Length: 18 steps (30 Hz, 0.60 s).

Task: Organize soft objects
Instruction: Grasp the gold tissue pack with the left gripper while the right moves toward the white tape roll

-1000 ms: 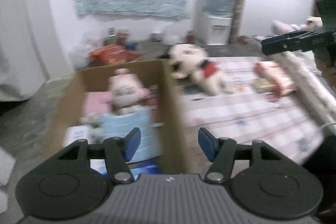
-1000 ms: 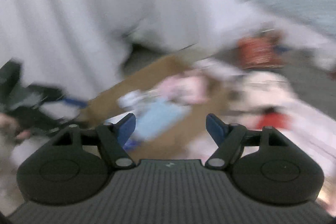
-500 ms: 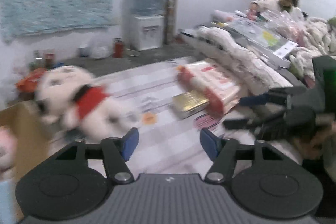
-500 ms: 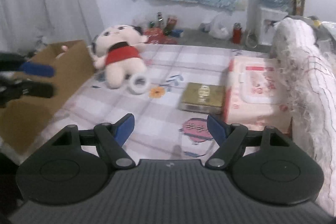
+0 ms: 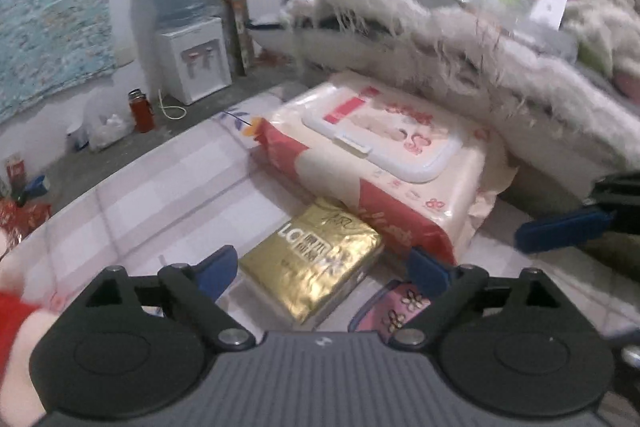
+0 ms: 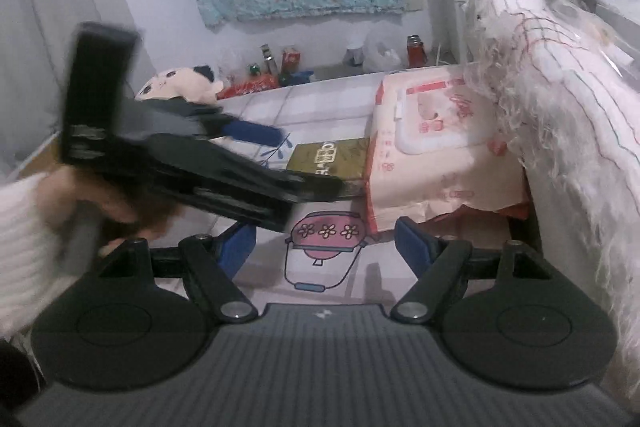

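A gold tissue pack (image 5: 312, 259) lies on the checked sheet against a pink-and-white wet wipes pack (image 5: 384, 155). My left gripper (image 5: 324, 269) is low over the gold pack with its jaws opening. The pack lies between the pads, and they do not press on it. In the right wrist view a hand (image 6: 116, 203) holds that gripper, one blue finger (image 6: 256, 133) reaching beside the gold pack (image 6: 332, 159). My right gripper (image 6: 326, 247) is open with nothing in it, in front of the wipes pack (image 6: 436, 143). A plush doll (image 6: 180, 87) lies further back.
A shaggy white blanket (image 5: 460, 67) is heaped along the right side, close behind the wipes. A cardboard box edge (image 6: 36, 155) shows at the far left. A water dispenser (image 5: 192, 59) and bottles stand on the floor by the wall. A pink pot drawing (image 6: 326, 231) marks the sheet.
My left gripper swung right from the cardboard box, past the plush, down to the gold pack, and its jaws widened. My right gripper swung toward the bed, dropped closer, and stayed open.
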{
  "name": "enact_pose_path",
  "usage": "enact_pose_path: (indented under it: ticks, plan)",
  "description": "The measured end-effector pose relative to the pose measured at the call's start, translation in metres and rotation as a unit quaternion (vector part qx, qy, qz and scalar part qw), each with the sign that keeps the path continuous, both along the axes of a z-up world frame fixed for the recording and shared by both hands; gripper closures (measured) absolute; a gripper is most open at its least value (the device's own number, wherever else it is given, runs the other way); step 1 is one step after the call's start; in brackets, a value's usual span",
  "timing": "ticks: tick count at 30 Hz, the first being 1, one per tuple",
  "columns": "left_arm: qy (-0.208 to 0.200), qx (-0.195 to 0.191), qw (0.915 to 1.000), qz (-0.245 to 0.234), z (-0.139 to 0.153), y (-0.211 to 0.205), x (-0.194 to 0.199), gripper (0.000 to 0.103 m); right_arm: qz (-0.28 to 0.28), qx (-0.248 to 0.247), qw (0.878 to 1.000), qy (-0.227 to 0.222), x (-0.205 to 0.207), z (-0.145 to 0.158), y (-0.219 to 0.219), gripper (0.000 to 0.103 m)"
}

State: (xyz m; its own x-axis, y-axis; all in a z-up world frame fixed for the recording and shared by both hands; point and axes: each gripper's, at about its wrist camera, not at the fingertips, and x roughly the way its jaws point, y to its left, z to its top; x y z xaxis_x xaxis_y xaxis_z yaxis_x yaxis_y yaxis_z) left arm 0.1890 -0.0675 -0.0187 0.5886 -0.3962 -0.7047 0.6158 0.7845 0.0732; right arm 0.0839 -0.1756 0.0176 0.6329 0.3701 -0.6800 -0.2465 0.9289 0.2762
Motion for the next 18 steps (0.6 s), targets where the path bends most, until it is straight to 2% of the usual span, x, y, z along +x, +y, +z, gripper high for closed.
enact_pose_path:
  ticks: [2, 4, 5, 6, 7, 8, 10, 18]
  plan:
    - [-0.009, 0.020, 0.9998, -0.001, -0.008, -0.007, 0.008, 0.006, 0.004, 0.000, 1.000, -0.004, -0.001, 0.000, 0.001, 0.027]
    - [-0.018, 0.028, 0.9995, 0.001, -0.015, -0.010, 0.014, 0.010, 0.002, 0.001, 1.000, -0.005, 0.000, 0.000, 0.000, 0.027]
    - [-0.016, 0.030, 0.9994, 0.009, -0.018, -0.010, 0.017, 0.027, -0.001, 0.004, 1.000, -0.004, -0.001, 0.001, -0.001, 0.027]
    - [-0.004, 0.013, 0.9997, 0.020, -0.018, -0.006, 0.020, 0.040, -0.001, 0.007, 1.000, -0.003, -0.001, 0.001, -0.002, 0.027]
    - [0.033, -0.022, 0.9983, 0.042, -0.017, 0.003, 0.024, 0.049, -0.002, 0.009, 1.000, -0.002, -0.001, 0.001, -0.002, 0.027]
    - [0.038, -0.027, 0.9968, 0.065, -0.015, 0.008, 0.023, 0.064, -0.003, 0.009, 1.000, -0.002, -0.003, 0.003, -0.003, 0.027]
    - [0.027, 0.007, 0.9966, 0.078, -0.013, 0.013, 0.013, 0.067, -0.001, 0.009, 1.000, -0.002, -0.003, 0.003, -0.002, 0.027]
    - [0.041, 0.012, 0.9951, 0.089, -0.008, 0.051, -0.057, 0.070, 0.009, 0.019, 1.000, -0.007, -0.008, 0.005, 0.004, 0.027]
